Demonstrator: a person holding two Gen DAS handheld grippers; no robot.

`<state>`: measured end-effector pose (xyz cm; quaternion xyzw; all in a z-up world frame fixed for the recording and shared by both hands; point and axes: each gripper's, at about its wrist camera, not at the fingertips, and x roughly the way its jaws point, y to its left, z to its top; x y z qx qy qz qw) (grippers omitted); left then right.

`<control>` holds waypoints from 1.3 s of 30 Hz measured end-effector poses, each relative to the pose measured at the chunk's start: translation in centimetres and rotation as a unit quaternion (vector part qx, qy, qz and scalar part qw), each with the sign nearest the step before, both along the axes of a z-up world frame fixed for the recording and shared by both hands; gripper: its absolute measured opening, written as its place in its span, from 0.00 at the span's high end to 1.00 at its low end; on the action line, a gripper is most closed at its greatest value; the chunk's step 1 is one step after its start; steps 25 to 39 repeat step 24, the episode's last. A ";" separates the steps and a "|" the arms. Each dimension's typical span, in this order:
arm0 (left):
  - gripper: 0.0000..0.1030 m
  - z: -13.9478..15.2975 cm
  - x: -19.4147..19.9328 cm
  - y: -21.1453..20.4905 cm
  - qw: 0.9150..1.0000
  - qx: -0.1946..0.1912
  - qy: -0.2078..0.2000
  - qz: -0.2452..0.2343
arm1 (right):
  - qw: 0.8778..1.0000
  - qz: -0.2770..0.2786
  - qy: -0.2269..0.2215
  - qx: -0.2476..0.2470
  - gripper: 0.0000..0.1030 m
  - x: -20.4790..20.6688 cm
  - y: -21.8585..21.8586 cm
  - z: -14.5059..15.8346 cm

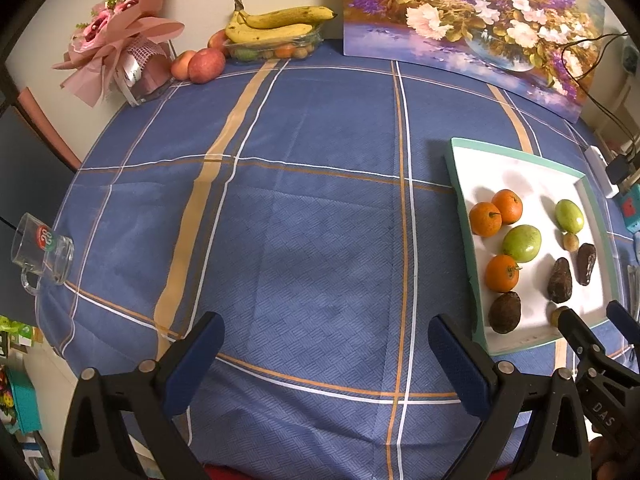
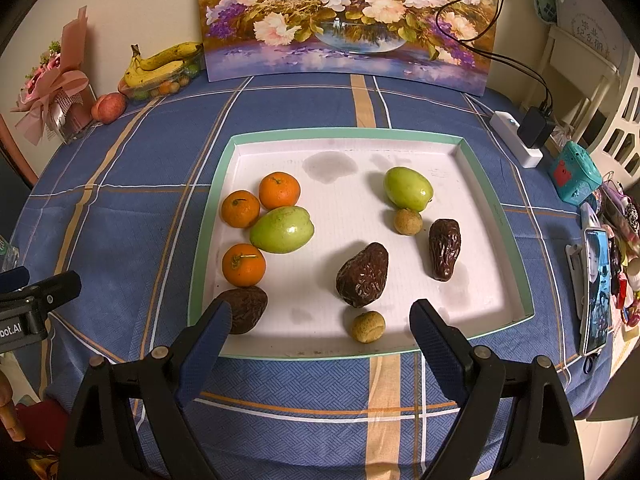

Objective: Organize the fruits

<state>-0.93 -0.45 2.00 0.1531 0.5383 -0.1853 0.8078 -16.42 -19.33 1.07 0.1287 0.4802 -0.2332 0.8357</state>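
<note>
Tray: a shallow white tray with a mint-green rim (image 2: 498,216) lies flat on the blue plaid tablecloth (image 2: 304,104), and every loose fruit of the job sits inside it.
Oranges: three small oranges (image 2: 279,191) keep to the tray's left side, two side by side towards the back, one nearer the front.
Green fruit: one green fruit (image 2: 282,229) rests between the oranges, touching the back pair; a second green fruit (image 2: 408,188) lies towards the tray's back right.
Dark wrinkled fruit: one (image 2: 363,275) sits near the tray's middle, another (image 2: 444,249) to its right, a third (image 2: 246,307) at the tray's front-left corner.
Small tan fruit: one (image 2: 407,221) lies just in front of the right-hand green fruit, one (image 2: 368,326) close to the tray's front rim.
Right gripper: the right gripper (image 2: 320,320) hangs over the tray's front edge, jaws spread wide with nothing between them.
Left gripper: the left gripper (image 1: 326,338) hovers over bare cloth left of the tray, jaws apart and empty.
Behind the tray: a flower painting (image 2: 348,20) leans on the wall.
Far left of the tray: bananas (image 1: 276,24) lie on a clear container, with an apple (image 1: 207,65) and a pink bouquet (image 1: 116,40) beside them.
Right of the tray: a white power strip (image 2: 516,140) and a phone (image 2: 596,292).
</note>
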 end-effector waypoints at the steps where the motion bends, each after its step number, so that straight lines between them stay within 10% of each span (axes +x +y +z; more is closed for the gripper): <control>1: 0.00 0.0 0.0 0.0 1.000 0.000 0.000 0.000 | 1.000 0.000 0.000 0.000 0.12 0.0 0.0 0.0; 39: 0.00 -0.1 0.1 0.1 1.000 0.000 0.001 0.000 | 1.000 0.002 0.003 0.001 0.12 0.0 -0.1 -0.2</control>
